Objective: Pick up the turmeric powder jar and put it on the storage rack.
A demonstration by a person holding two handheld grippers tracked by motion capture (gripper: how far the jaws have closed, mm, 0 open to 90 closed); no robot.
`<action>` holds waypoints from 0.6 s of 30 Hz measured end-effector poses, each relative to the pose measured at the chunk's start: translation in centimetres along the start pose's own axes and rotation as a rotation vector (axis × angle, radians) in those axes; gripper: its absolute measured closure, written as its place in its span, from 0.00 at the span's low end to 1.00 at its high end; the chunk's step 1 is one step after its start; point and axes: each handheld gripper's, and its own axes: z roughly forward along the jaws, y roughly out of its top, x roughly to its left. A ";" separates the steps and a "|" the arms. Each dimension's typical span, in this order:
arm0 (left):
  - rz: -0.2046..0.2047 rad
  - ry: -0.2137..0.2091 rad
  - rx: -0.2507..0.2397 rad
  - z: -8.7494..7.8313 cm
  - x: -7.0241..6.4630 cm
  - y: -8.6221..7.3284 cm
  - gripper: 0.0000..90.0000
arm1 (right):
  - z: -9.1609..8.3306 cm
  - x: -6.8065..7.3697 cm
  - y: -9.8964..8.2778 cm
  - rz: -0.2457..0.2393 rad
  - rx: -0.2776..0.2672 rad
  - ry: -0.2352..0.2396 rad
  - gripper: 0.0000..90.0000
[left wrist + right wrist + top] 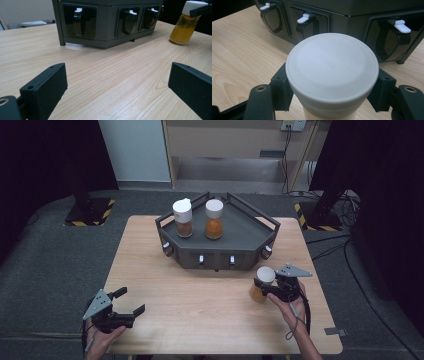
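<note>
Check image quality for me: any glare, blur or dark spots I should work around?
High view: table evenly lit, surroundings dark. Left gripper view: near fingers soft, bottle sharper. Right gripper view: white cap close and slightly blurred, embossed lettering unreadable.

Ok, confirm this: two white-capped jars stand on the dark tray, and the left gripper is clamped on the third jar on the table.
Wrong gripper. The right gripper is clamped on the third jar, as the right gripper view shows; the left gripper is open over bare wood. Two white-capped jars do stand on the dark tray.
</note>
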 end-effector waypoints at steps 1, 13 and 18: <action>0.000 0.000 0.000 0.0 0.0 0.0 0.01 | 0.0 -0.1 0.1 0.000 0.000 0.006 0.37; 0.002 0.000 0.000 0.0 0.0 0.0 0.01 | -1.1 -0.6 3.0 -0.036 0.002 0.067 0.37; 0.003 -0.001 0.002 0.0 0.0 0.0 0.01 | -1.2 -0.6 4.5 -0.049 0.012 0.096 0.37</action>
